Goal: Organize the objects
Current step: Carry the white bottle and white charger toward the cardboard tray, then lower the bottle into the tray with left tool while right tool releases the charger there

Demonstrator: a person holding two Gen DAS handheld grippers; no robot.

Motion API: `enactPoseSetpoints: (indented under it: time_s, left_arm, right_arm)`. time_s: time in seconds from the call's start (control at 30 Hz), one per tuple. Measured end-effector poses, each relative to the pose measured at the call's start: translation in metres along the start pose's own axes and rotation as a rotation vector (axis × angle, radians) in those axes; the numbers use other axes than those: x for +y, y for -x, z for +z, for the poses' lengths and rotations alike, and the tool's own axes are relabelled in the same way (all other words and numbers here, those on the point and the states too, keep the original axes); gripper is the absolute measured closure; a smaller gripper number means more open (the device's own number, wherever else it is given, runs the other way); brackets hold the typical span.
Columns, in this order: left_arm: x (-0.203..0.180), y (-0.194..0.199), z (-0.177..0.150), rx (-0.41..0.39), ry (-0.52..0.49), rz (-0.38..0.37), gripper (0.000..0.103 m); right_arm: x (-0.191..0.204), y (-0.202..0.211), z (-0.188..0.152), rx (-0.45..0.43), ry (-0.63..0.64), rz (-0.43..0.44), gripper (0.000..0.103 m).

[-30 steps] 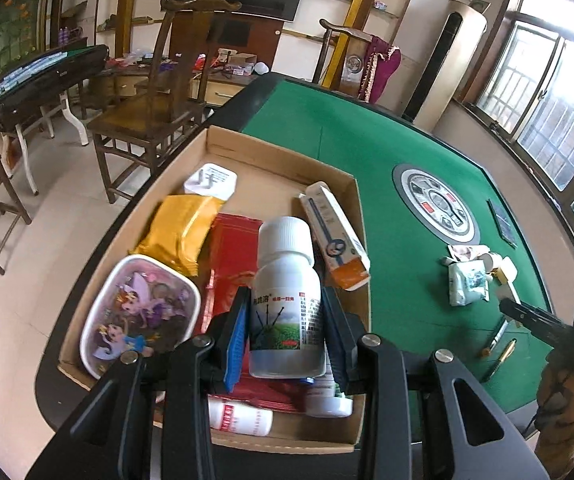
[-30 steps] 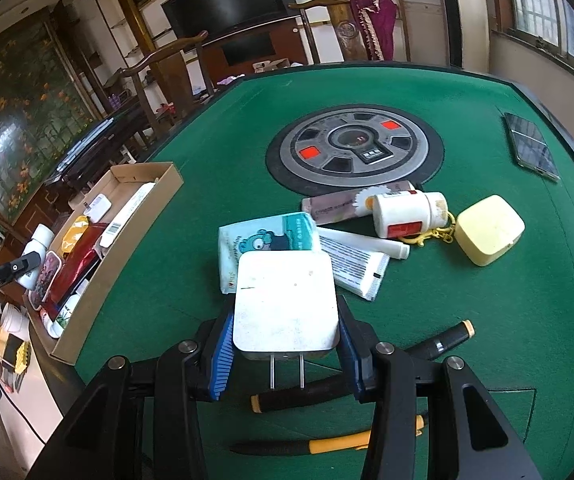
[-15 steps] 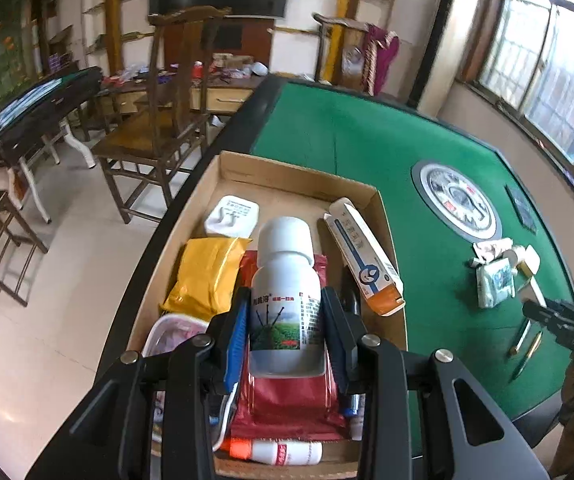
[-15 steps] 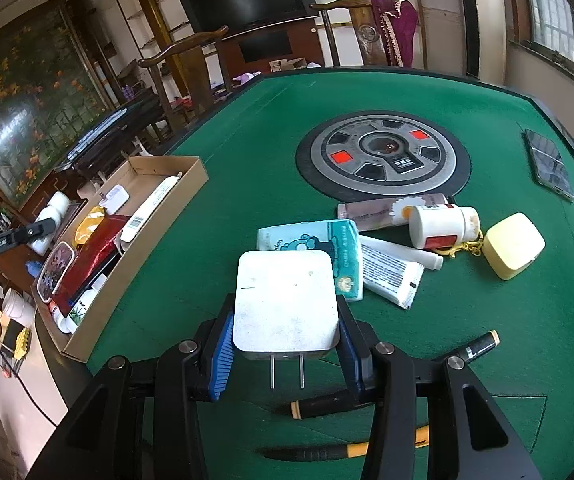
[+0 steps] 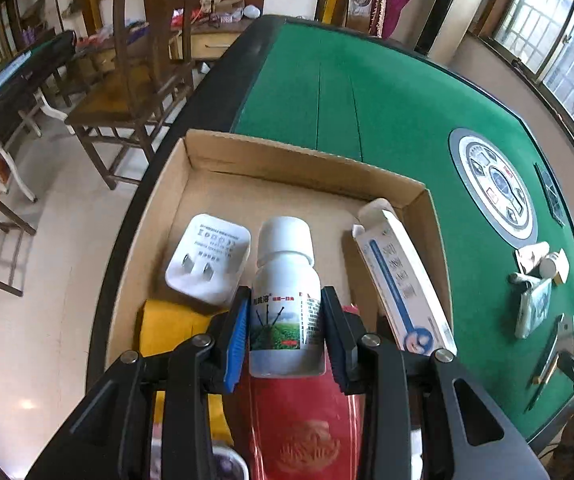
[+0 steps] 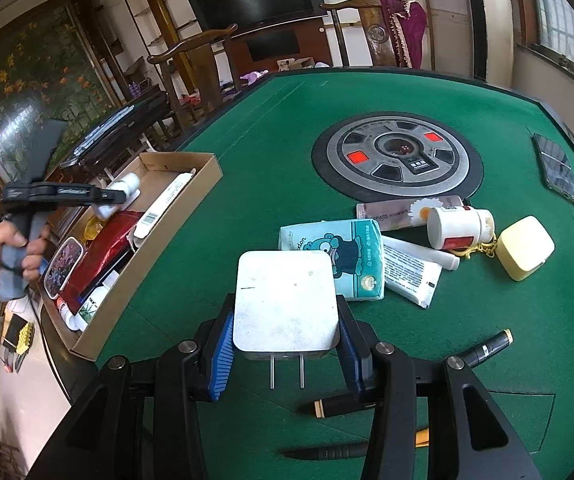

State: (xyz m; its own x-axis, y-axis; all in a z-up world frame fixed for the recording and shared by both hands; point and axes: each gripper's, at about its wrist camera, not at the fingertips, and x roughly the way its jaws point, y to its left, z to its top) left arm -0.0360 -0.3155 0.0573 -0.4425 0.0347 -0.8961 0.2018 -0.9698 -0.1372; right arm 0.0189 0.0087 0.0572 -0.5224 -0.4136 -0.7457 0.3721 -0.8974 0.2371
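Note:
My left gripper point(image 5: 285, 332) is shut on a white bottle point(image 5: 285, 300) with a green label and holds it over the cardboard box point(image 5: 287, 160), above the bare far part of its floor. The box holds a white plug adapter point(image 5: 207, 264), a long white-blue carton point(image 5: 401, 292), a yellow packet point(image 5: 175, 328) and a red packet point(image 5: 303, 432). My right gripper point(image 6: 285, 332) is shut on a white square charger point(image 6: 285, 300), prongs toward me, above the green table. The box point(image 6: 191, 204) and the left gripper point(image 6: 115, 196) show at left in the right wrist view.
Loose on the green table point(image 6: 271, 136): a tissue pack point(image 6: 339, 252), a white tube point(image 6: 411, 276), a white jar point(image 6: 459, 226), a cream square case point(image 6: 525, 254), pens point(image 6: 487, 346), a phone point(image 6: 557, 168). A round grey hub point(image 6: 397, 158) sits mid-table. Wooden chairs point(image 5: 135, 76) stand beyond the table's edge.
My left gripper has carried the bottle forward over the box, from above the red packet toward the far end. My right gripper with the charger has moved left, closer to the box.

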Motion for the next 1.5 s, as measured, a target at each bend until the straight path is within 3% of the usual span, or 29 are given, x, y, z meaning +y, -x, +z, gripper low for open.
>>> enactPoseSetpoints:
  time_s: [0.37, 0.6, 0.93, 1.07, 1.27, 1.5]
  left_arm:
    - [0.001, -0.008, 0.013, 0.019, 0.063, -0.001, 0.069]
    - [-0.014, 0.006, 0.037, -0.022, 0.062, -0.023, 0.069]
    - [0.008, -0.028, 0.062, 0.069, 0.170, -0.013, 0.069]
    - [0.018, -0.030, 0.060, 0.039, 0.251, -0.022, 0.069]
    - [0.021, -0.010, 0.053, -0.129, 0.303, 0.081, 0.069]
    - [0.023, -0.015, 0.061, -0.115, 0.300, 0.092, 0.069]
  right_arm:
    - [0.026, -0.006, 0.011, -0.001, 0.039, 0.031, 0.054]
    - [0.044, -0.010, 0.017, -0.003, 0.068, 0.050, 0.054]
    - [0.079, -0.018, 0.037, -0.005, 0.125, 0.098, 0.054]
    - [0.094, -0.023, 0.043, -0.008, 0.153, 0.118, 0.054]
    - [0.102, -0.031, 0.045, 0.002, 0.156, 0.127, 0.054]
    - [0.101, -0.038, 0.047, 0.016, 0.153, 0.128, 0.054]
